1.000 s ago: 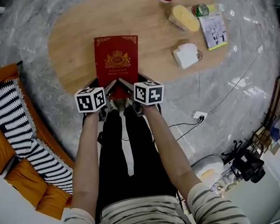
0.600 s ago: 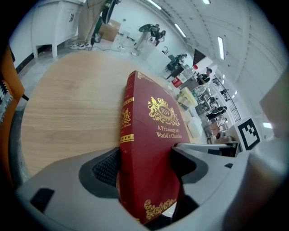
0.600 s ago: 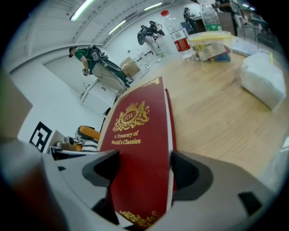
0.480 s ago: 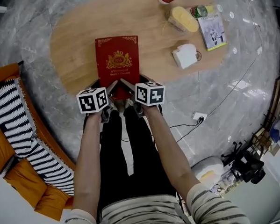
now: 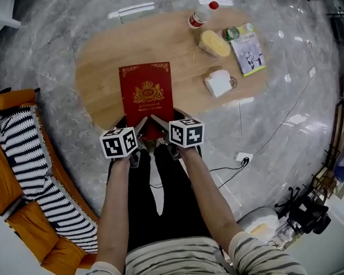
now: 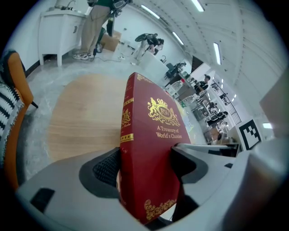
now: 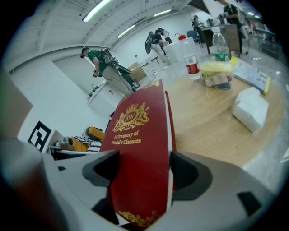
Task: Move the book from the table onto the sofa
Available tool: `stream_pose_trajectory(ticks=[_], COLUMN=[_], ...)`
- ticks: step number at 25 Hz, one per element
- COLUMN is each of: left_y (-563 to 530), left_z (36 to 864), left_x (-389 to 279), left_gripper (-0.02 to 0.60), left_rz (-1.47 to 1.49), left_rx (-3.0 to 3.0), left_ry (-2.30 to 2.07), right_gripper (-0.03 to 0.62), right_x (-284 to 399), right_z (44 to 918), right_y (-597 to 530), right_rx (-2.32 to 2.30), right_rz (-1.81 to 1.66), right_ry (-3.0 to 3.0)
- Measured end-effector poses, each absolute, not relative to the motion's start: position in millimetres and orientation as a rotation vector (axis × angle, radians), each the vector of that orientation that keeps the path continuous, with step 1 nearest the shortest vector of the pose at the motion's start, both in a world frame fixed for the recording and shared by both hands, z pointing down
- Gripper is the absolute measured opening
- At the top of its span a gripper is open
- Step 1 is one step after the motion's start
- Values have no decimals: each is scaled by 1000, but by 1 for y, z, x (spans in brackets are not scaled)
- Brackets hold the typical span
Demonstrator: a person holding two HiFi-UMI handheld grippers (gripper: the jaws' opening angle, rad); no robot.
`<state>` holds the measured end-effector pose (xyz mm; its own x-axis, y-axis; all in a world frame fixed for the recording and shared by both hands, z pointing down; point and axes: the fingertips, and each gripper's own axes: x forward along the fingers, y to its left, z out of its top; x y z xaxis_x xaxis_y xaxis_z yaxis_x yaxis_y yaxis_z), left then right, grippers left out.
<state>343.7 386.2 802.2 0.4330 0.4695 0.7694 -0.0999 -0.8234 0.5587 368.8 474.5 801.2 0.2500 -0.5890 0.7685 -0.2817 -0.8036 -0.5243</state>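
Head view: squeezing the near end of one red book with two claws, left gripper and right gripper, at the near edge of one wooden table. Sitting lower in the picture than before, one whole bottle now showing, one orange sofa off left.
Left gripper view: pinching the book's spine side tight.
Right gripper view: clamping its page side tight.

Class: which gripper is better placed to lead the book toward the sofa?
Probably left. Both the left gripper and right gripper grip the red book, but the left sits nearer the orange sofa.
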Motion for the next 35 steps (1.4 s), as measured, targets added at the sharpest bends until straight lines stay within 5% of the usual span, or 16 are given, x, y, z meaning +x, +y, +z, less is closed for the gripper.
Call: stream_pose_trajectory(ticks=[35], left_y=[373], left_z=[508], left_x=[318], left_gripper=[351], left_rz=[1174], left_rx=[2296], left_ry=[229], right_gripper=[362], right_x=[352], right_z=[507], right_y=[457], right_rx=[-2370], right_rz=[-1398], right_ry=[1001])
